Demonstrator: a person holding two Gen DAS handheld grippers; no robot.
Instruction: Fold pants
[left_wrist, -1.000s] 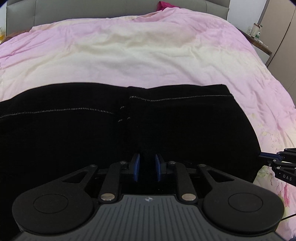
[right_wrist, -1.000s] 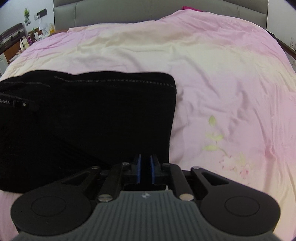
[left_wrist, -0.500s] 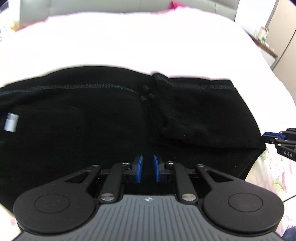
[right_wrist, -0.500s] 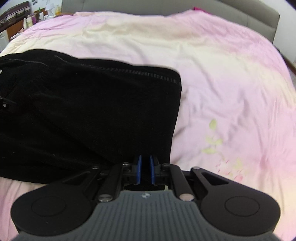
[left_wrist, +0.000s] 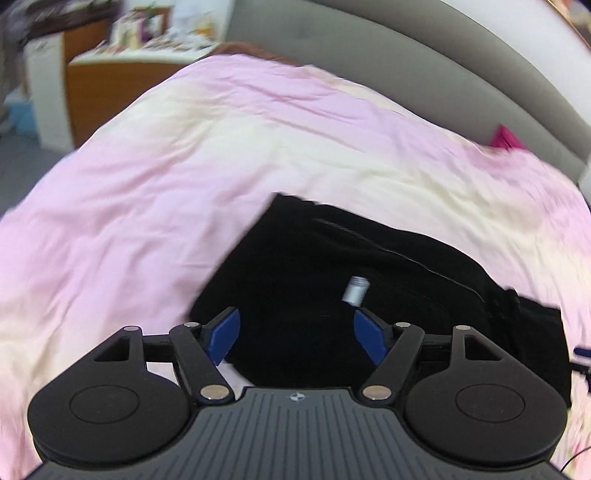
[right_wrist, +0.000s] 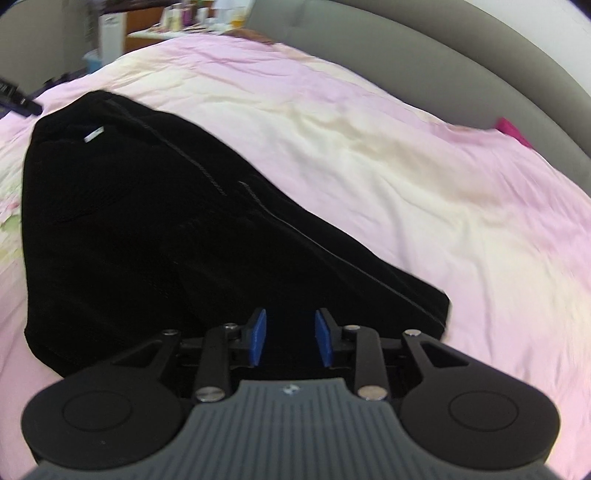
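The black pants lie folded in a compact stack on the pink and cream bed cover. A small grey label shows on top. My left gripper is open wide and empty, just above the stack's near left corner. In the right wrist view the pants fill the left half, with pale seam lines across them. My right gripper is partly open and empty over the stack's near right corner. The left gripper's tip shows at the far left edge.
A grey padded headboard runs along the far side of the bed. A magenta item lies by the headboard. A wooden bedside cabinet with small items stands at the far left. The bed cover spreads to the right.
Both grippers were shut on the pants and have opened and let go. Both views have swung left and tilted. The pants now lie as a smaller stack.
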